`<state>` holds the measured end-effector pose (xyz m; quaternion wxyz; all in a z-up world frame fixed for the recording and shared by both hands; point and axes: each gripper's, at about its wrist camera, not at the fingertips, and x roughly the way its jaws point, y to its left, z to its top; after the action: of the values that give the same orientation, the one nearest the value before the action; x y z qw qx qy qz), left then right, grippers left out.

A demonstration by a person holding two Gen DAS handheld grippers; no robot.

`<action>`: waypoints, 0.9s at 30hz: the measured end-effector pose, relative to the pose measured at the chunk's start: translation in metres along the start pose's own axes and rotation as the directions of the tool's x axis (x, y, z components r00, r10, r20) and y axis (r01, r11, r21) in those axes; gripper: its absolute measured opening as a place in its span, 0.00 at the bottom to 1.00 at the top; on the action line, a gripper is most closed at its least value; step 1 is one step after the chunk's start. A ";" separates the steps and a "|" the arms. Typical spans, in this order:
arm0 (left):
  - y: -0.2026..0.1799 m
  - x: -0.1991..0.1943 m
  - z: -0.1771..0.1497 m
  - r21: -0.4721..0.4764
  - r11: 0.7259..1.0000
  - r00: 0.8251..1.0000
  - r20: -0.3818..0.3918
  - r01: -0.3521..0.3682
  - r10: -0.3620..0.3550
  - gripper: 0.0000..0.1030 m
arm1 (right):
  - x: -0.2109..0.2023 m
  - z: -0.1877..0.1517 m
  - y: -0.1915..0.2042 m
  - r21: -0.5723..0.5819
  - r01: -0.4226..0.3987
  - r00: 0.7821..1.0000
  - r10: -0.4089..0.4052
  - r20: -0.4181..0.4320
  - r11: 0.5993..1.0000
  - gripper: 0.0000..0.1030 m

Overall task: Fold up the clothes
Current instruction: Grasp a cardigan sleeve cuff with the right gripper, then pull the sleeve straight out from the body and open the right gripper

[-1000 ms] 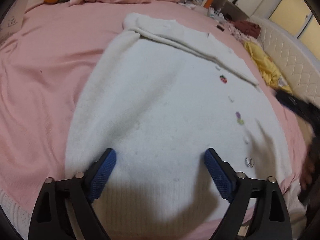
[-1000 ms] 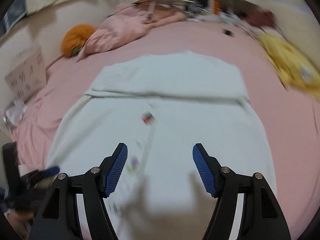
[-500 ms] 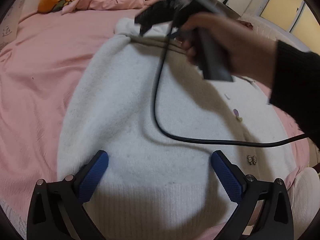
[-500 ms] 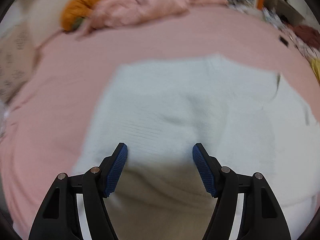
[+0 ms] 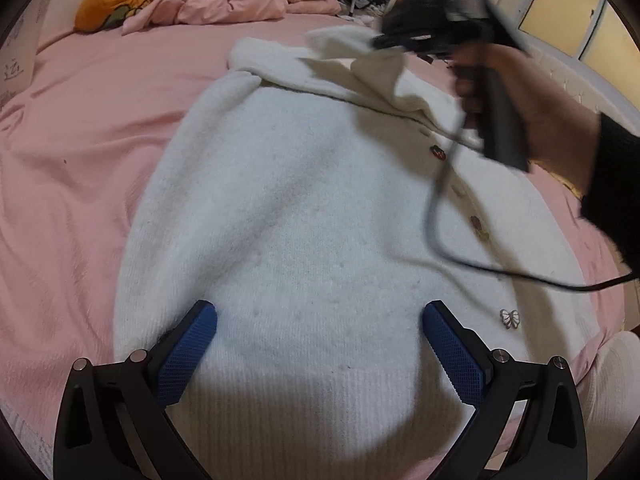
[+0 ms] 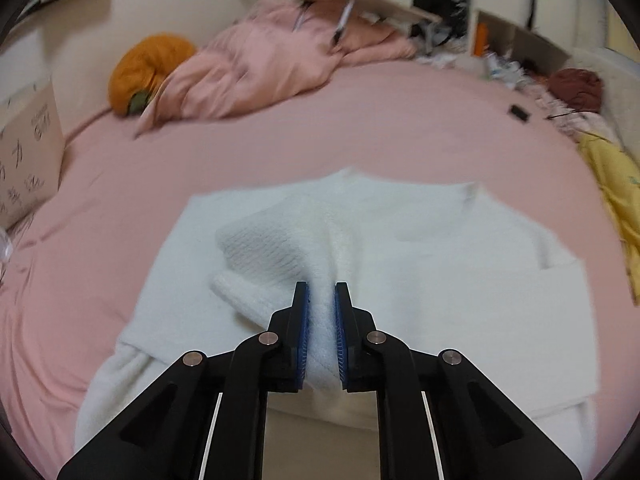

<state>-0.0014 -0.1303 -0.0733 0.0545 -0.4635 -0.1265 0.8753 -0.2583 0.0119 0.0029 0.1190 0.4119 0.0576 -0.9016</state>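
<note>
White cardigan (image 5: 304, 216) lies flat (one sleeve (image 6: 276, 248) lifted).

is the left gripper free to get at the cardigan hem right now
Probably yes. The left gripper is open, with the hem of the cardigan lying flat just below it. The right gripper, clamped on a sleeve, is far up the cardigan.

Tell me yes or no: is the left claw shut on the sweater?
No, the left claw is open, pads wide apart over the sweater.
</note>
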 end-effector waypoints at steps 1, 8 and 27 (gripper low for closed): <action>-0.002 0.001 -0.001 0.009 1.000 1.000 0.000 -0.007 0.007 0.99 | -0.006 0.000 -0.020 0.019 0.027 1.000 -0.028 0.008 0.999 0.12; -0.006 0.007 -0.003 0.021 0.999 1.000 -0.003 -0.028 0.028 0.99 | -0.052 -0.007 -0.172 0.165 0.229 0.970 -0.238 0.039 0.959 0.12; -0.021 0.014 -0.007 0.083 0.979 0.982 -0.014 -0.187 0.189 1.00 | -0.156 -0.195 -0.561 0.649 0.558 0.791 -0.568 -0.228 0.516 0.00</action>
<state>-0.0042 -0.1056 -0.0826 -0.0083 -0.4802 -0.0457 0.8759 -0.1641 0.6192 -0.0031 -0.3403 0.3781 -0.1514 -0.8475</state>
